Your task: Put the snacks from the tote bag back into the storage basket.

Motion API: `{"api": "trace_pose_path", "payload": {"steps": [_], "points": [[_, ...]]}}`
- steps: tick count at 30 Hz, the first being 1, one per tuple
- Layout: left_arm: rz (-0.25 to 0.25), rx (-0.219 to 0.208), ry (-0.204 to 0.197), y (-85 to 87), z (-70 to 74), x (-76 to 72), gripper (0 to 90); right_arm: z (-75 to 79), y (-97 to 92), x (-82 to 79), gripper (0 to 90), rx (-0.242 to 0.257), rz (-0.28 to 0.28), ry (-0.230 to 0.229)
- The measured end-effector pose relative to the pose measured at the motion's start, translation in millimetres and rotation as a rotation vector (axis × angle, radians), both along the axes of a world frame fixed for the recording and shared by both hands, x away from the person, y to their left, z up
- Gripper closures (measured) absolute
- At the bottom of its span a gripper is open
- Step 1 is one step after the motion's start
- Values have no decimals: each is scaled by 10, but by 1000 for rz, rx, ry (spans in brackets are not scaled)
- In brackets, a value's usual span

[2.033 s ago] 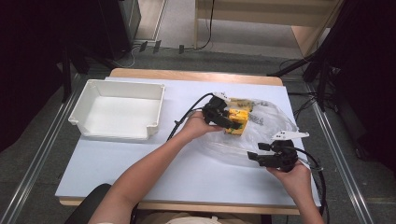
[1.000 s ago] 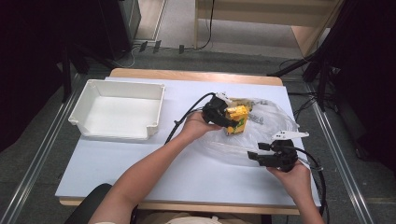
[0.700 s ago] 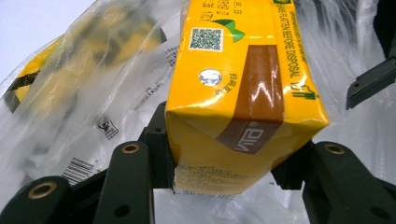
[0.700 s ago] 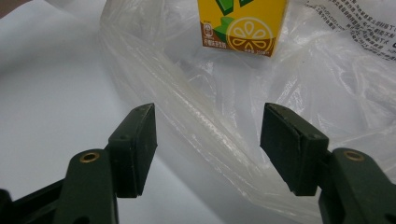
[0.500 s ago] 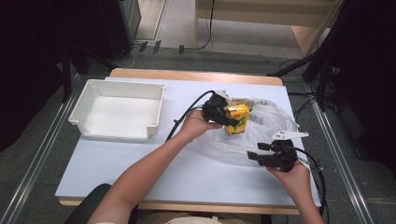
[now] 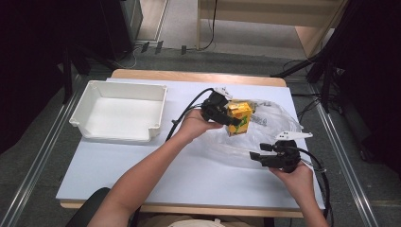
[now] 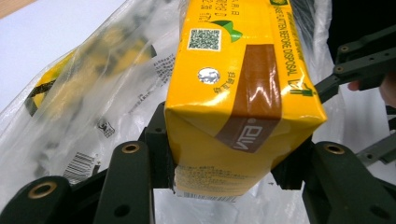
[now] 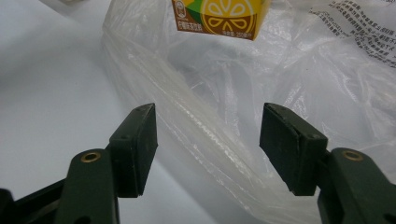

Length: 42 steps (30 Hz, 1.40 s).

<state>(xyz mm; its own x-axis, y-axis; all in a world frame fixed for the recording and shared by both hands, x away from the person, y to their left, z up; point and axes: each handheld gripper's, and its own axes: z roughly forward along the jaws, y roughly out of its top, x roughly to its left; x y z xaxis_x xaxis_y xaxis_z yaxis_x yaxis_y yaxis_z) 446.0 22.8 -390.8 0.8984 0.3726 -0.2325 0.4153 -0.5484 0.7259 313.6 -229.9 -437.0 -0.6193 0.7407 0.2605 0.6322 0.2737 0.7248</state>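
Lifted slightly since earlier, the juice carton (image 6: pixel 239 118) is clamped in the left gripper (image 6: pixel 226 115) above the plastic bag (image 6: pixel 265 130), while the right gripper (image 6: pixel 259 157) waits released beside it.

- Juice carton (image 7: pixel 243 93): in the left gripper view its top is cut off by the upper edge; the small print on its faces is too fine to read.
- Juice carton, right gripper view (image 8: pixel 219 16): cropped by the upper edge, lower part alone visible.
- Clear plastic bag (image 7: pixel 93 107): a yellow-and-black item inside is blurred behind the film and cannot be identified; the printed text and barcode are illegible.
- Left tongs (image 6: pixel 227 115): in the high view the pads lie hidden behind the carton.
- Right tongs (image 8: pixel 208 144): whether the pads touch the bag film between them cannot be told.
- Person's forearms: cut off by the lower edge of the high view.
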Motion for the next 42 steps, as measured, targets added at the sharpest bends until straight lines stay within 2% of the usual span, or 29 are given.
{"api": "trace_pose_path", "payload": {"steps": [8, 17, 24, 32, 38, 42], "points": [[1, 5, 22, 51, 45, -36, 526, -16, 20, 18, 380, -8, -5, 7], [7, -17, 35, 150, 95, -74, 526, -9, 44, 30, 382, -7, -4, -3], [13, -5, 39, 220, 130, -110, 526, 9, 59, 44, 393, -2, 3, -14], [21, -10, 36, 312, 198, -150, 526, 31, 78, 55, 394, 11, 9, -35], [35, -6, 43, 385, 221, -179, 525, 16, 96, 57, 394, -7, 24, -26], [21, -1, 40, 417, 240, -215, 526, 13, 89, 55, 394, -11, 31, -34]]}}
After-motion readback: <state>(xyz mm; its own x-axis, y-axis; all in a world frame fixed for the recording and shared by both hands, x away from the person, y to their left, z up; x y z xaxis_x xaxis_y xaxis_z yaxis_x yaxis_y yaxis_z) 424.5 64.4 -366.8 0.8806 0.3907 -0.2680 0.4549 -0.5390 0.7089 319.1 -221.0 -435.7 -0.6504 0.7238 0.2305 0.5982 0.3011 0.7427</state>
